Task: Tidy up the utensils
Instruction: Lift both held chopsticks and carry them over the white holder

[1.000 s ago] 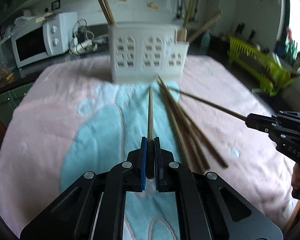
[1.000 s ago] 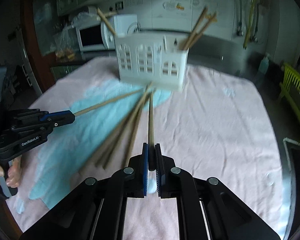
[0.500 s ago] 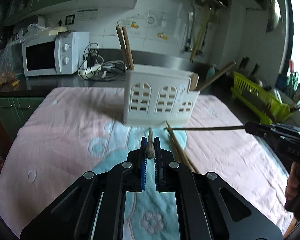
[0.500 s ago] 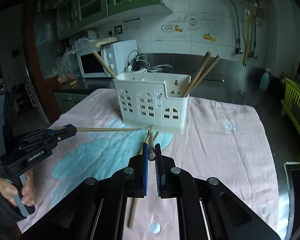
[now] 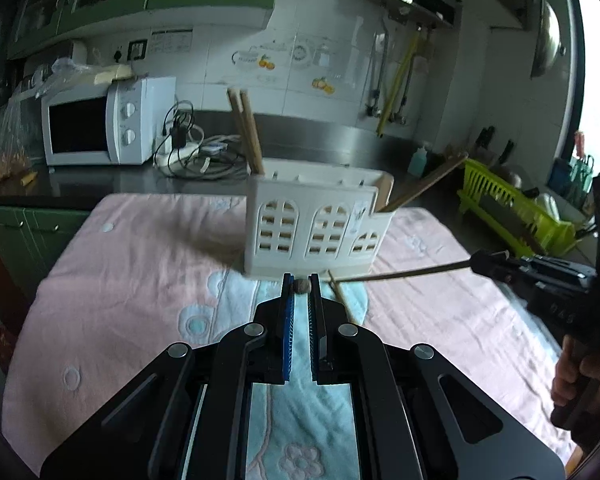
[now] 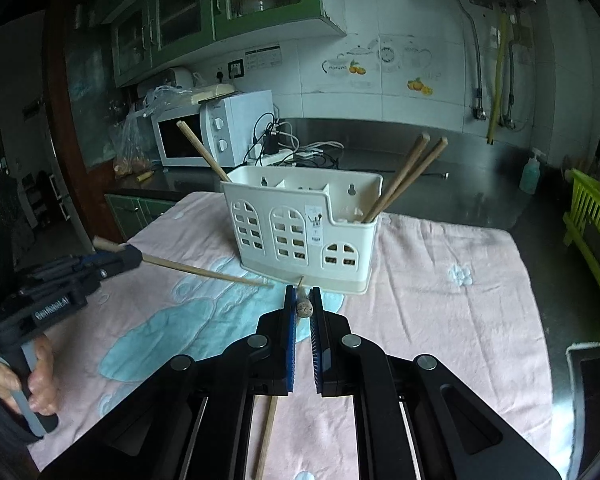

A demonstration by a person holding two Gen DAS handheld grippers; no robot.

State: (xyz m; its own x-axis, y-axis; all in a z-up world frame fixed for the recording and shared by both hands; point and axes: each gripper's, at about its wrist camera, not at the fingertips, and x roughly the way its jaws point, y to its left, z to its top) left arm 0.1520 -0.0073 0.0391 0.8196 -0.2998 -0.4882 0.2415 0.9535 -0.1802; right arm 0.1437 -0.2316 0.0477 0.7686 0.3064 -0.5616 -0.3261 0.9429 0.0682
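- Left claw point(image 5: 301, 285) is clamped on a wooden chopstick point(image 5: 301, 286), seen end-on between its fingertips in the left wrist view.
- Right claw point(image 6: 304, 303) is likewise clamped on a second chopstick point(image 6: 303, 307).
- Both chopsticks are held above the pink-and-blue cloth point(image 6: 440, 300) covering the table, just in front of the white utensil holder point(image 6: 300, 232).
- More chopsticks point(image 6: 404, 176) stand tilted in the holder's end compartments.
- One loose chopstick point(image 6: 266, 436) lies on the cloth.
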